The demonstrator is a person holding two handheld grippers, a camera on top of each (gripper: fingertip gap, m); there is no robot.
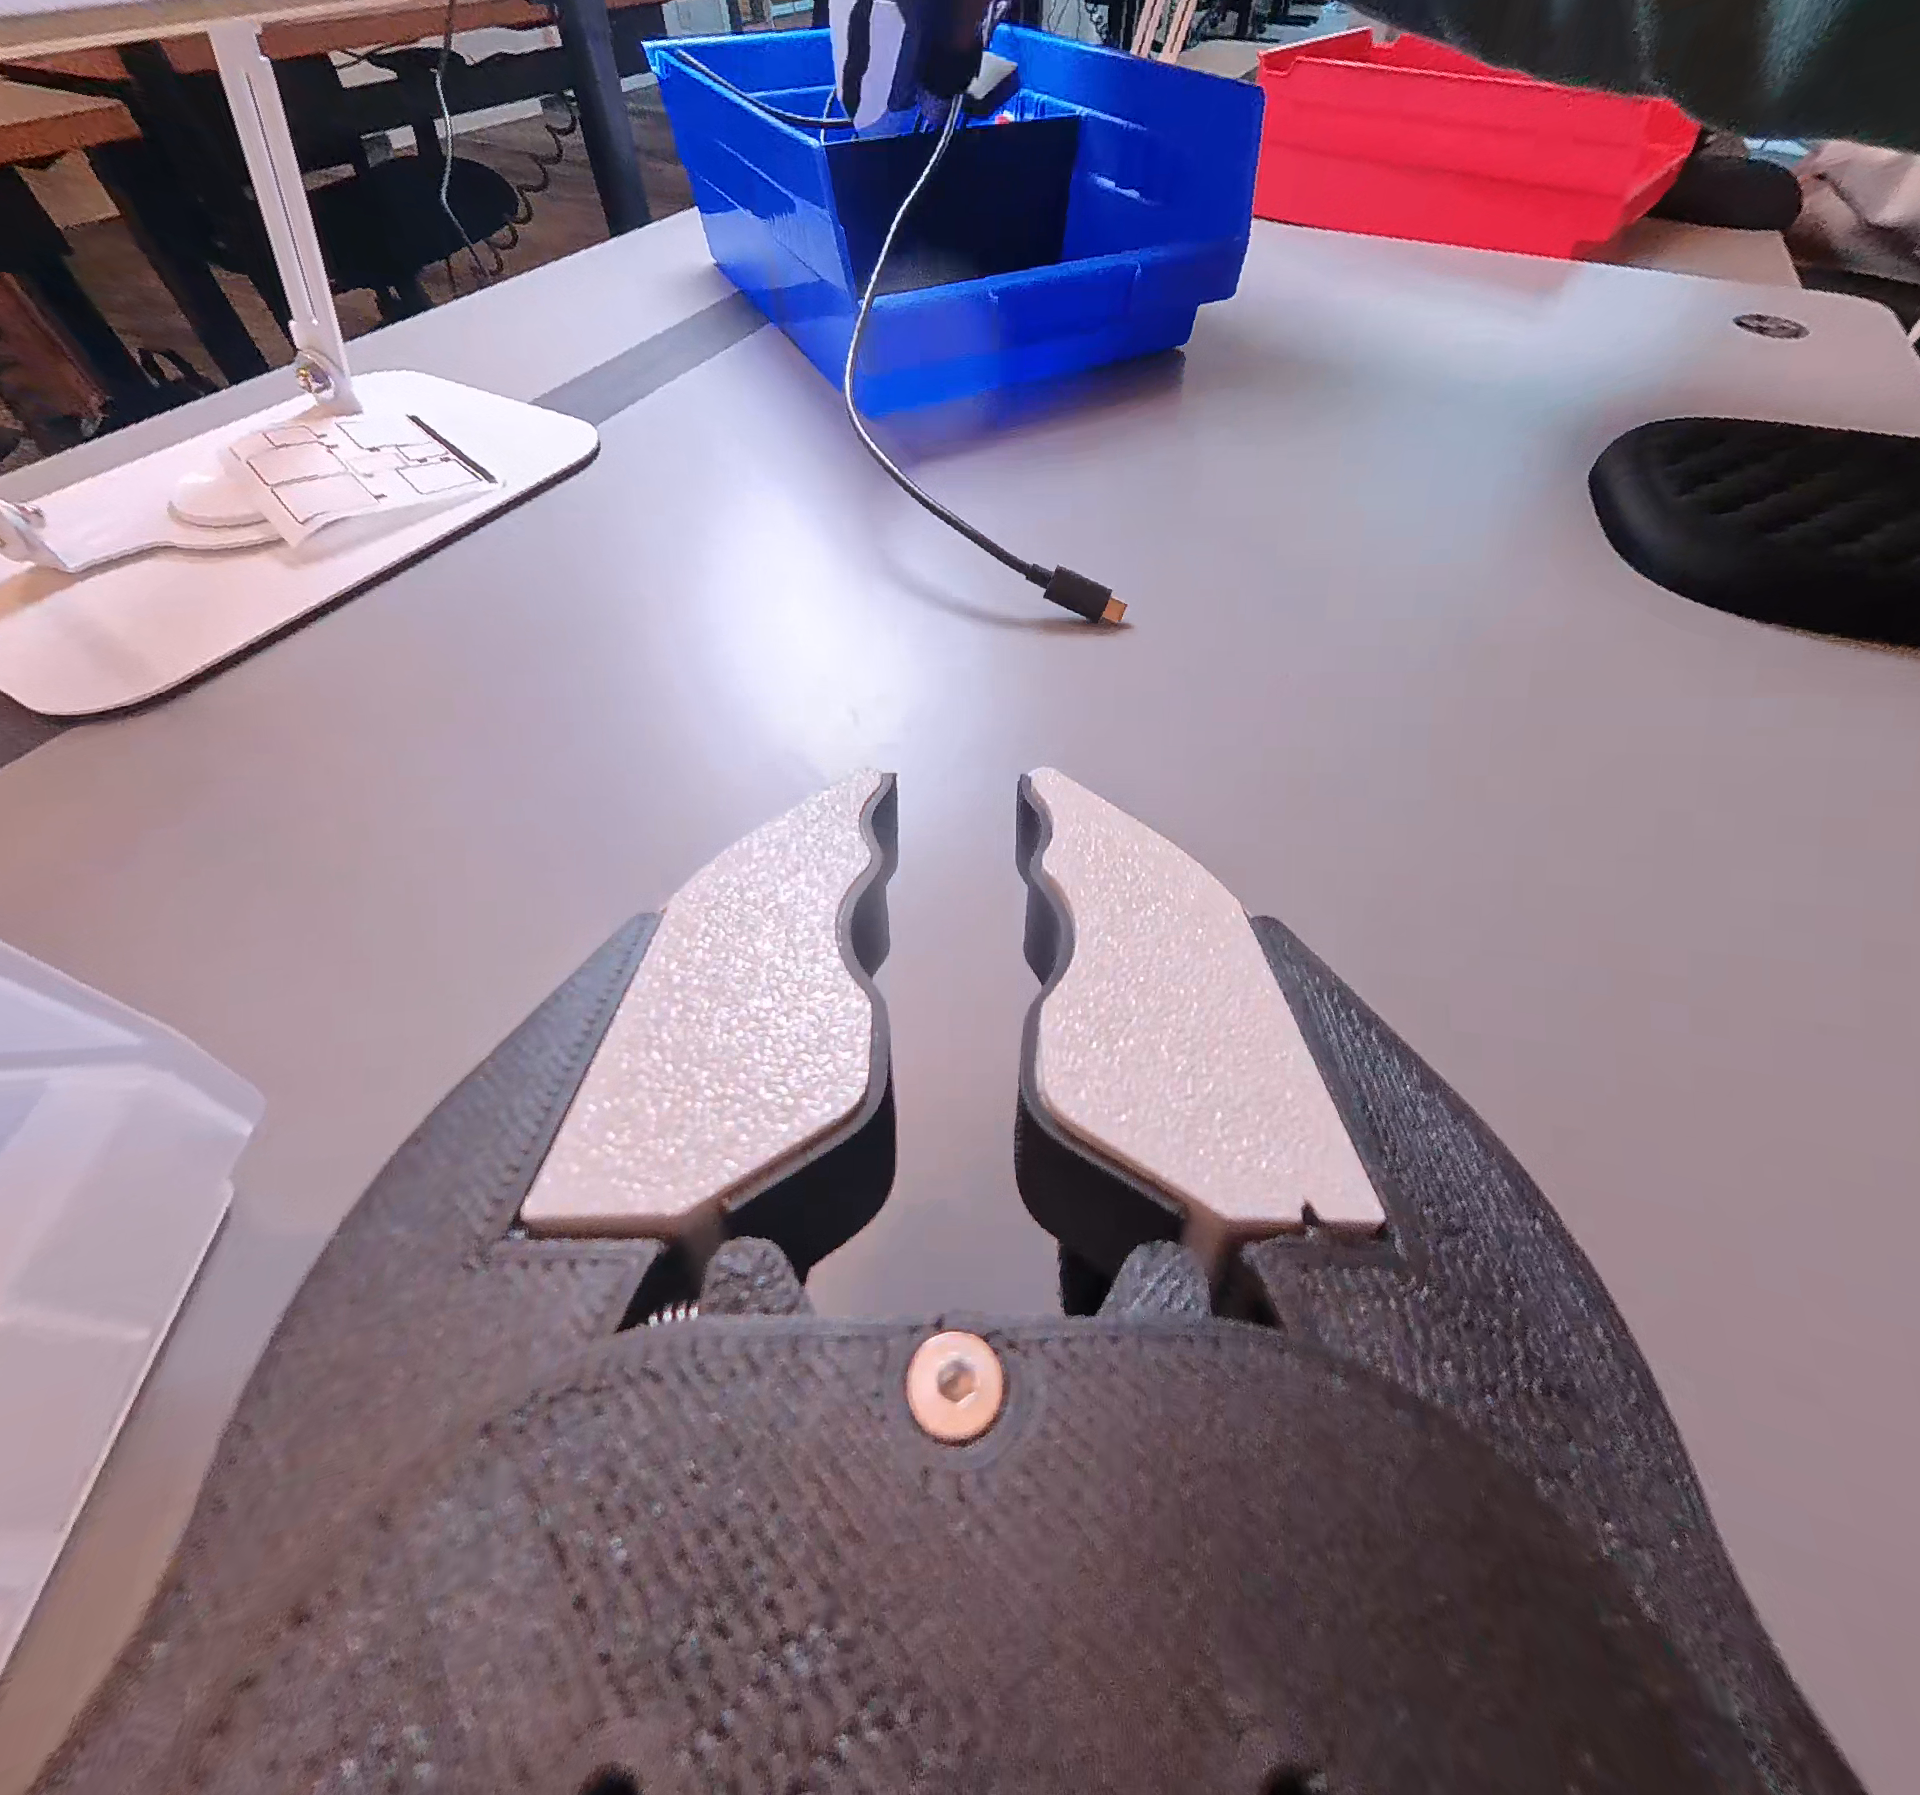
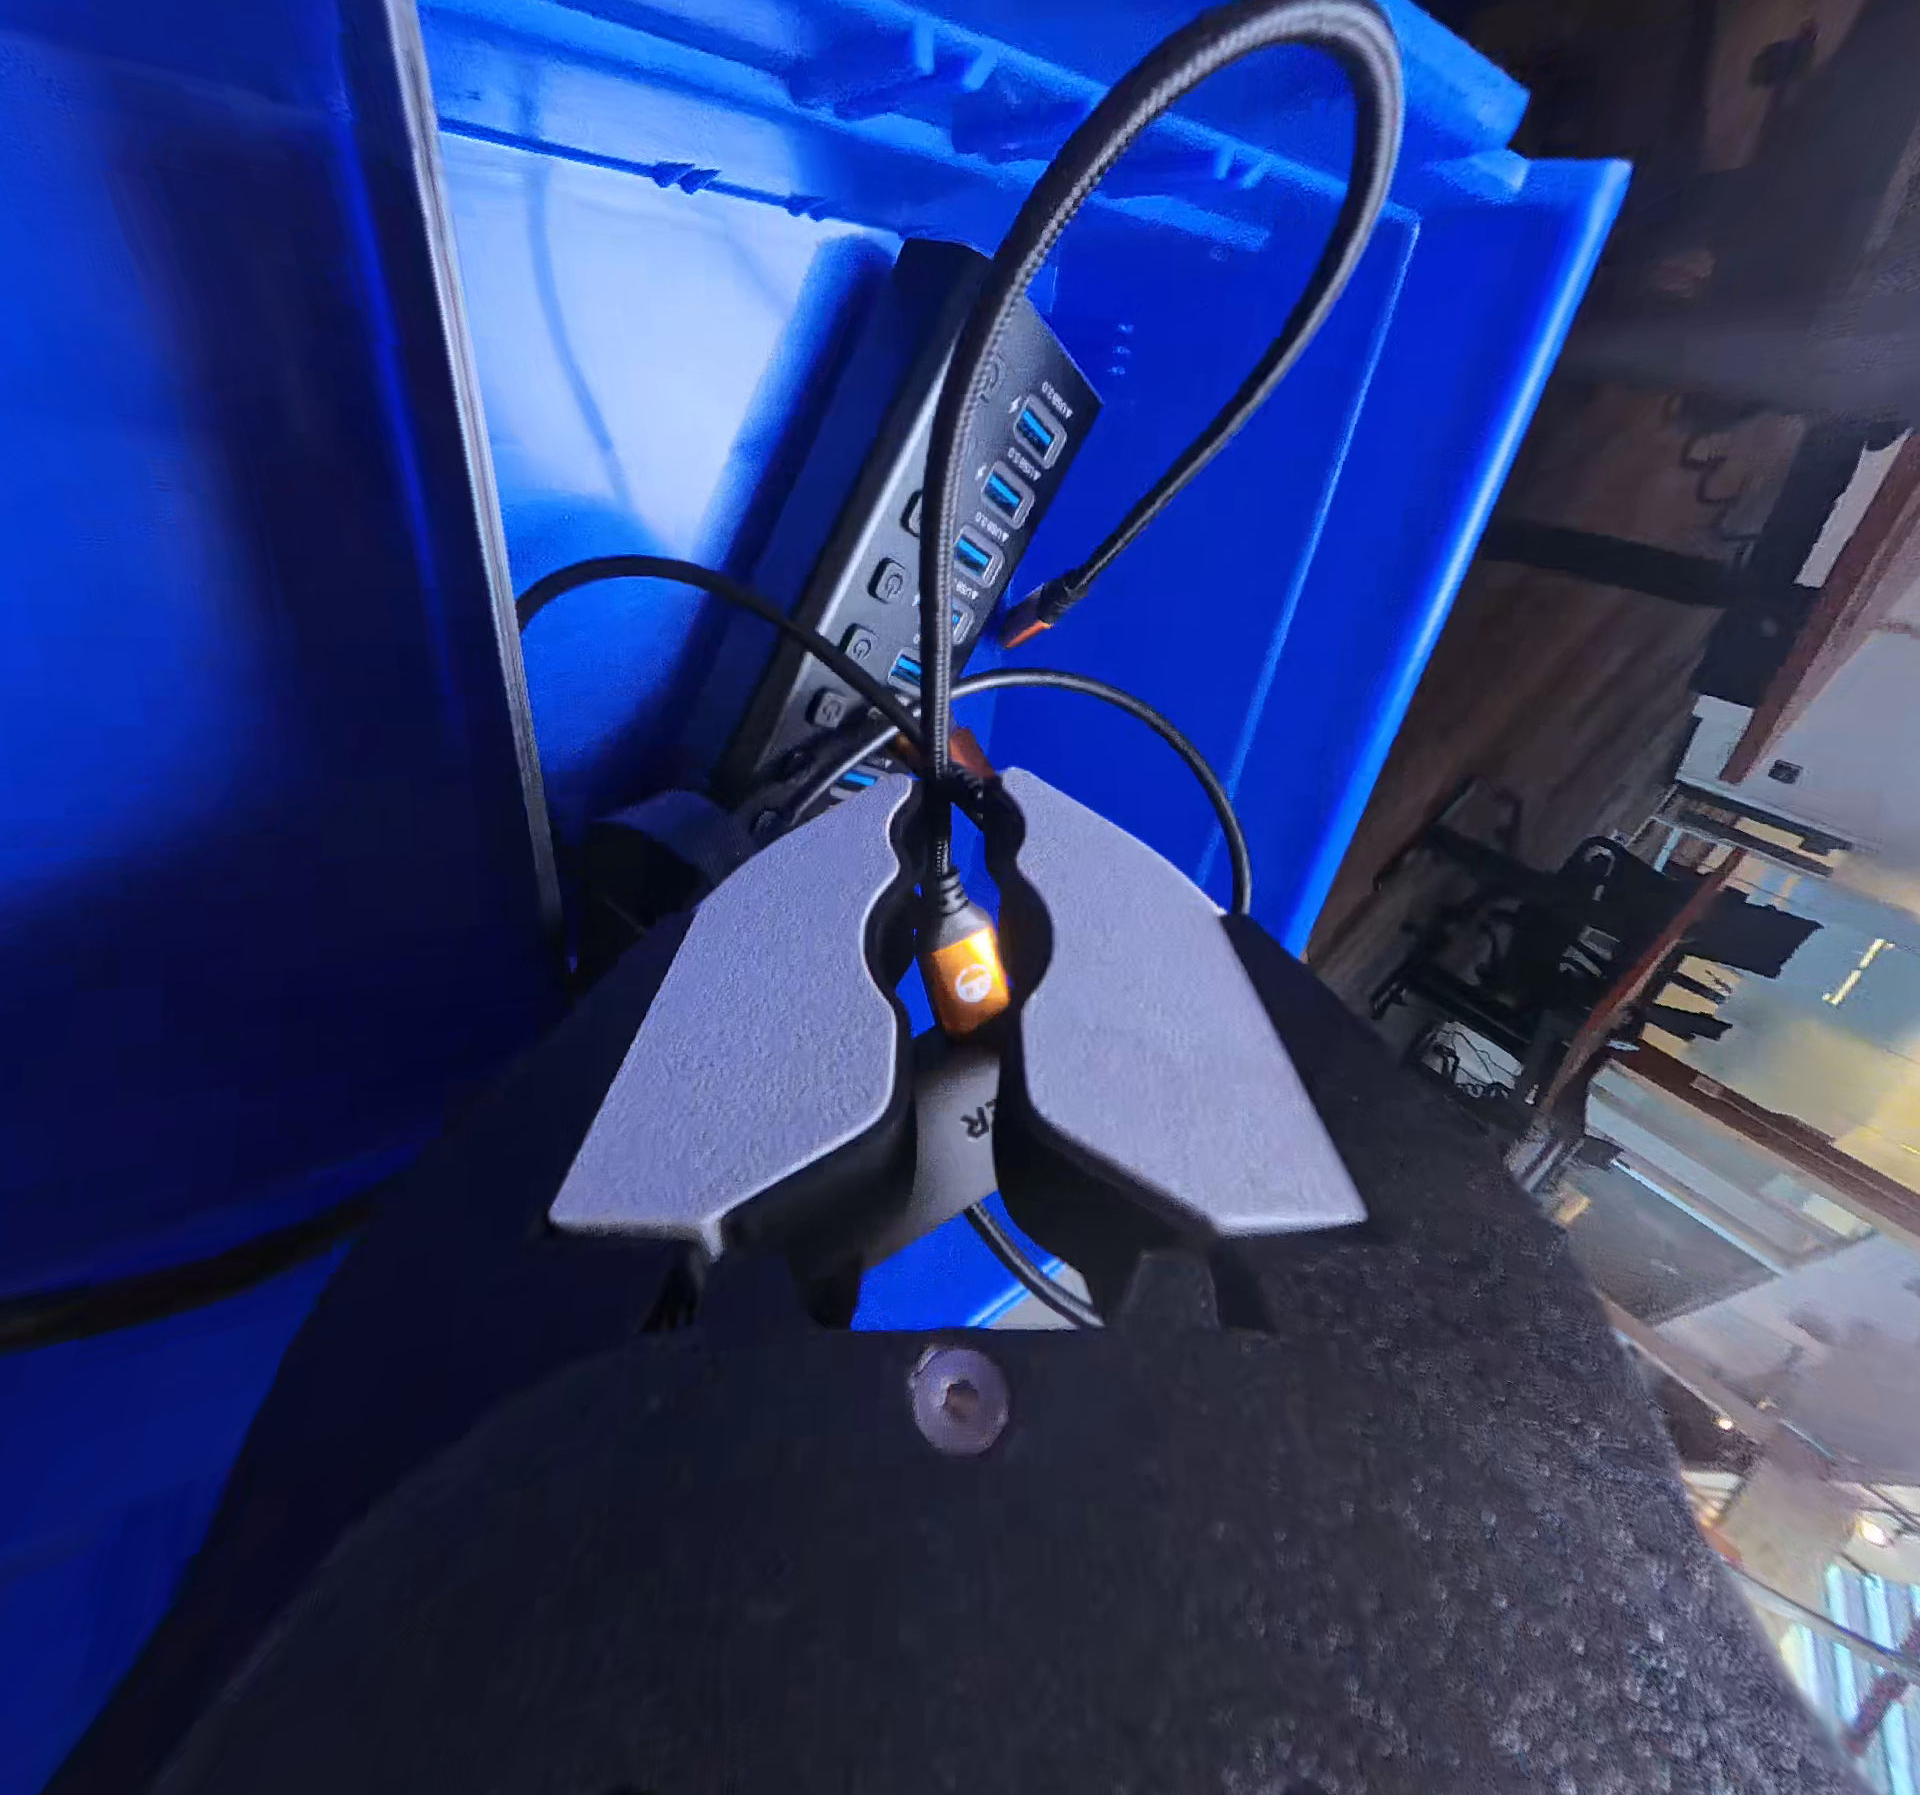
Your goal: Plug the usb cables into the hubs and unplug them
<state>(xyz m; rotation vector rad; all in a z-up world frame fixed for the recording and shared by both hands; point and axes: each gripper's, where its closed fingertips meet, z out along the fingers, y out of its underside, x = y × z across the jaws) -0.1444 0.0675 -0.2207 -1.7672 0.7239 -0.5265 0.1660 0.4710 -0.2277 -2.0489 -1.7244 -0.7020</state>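
Observation:
In the right wrist view my right gripper (image 2: 958,795) is shut on a black braided usb cable (image 2: 1340,187), just behind its orange plug (image 2: 966,978), which lies between the fingers. The cable loops up, and its other orange plug (image 2: 1042,611) hangs beside a dark grey hub (image 2: 1023,374) with blue ports, lying in the blue bin (image 2: 727,31). In the left wrist view my left gripper (image 1: 956,789) is open and empty, low over the grey table (image 1: 1351,914). The right gripper (image 1: 894,10) hangs over the blue bin (image 1: 1039,343).
A thin black cable (image 1: 883,415) runs out of the bin onto the table and ends in a small plug (image 1: 1086,595). A red bin (image 1: 1455,145) stands at the back right, a black wrist rest (image 1: 1766,519) at the right, a white lamp base (image 1: 260,550) at the left. There is about 50 centimetres between the tips of the two grippers. The white lamp base (image 1: 260,550) sits 30 centimetres or so from the ends of my left fingers.

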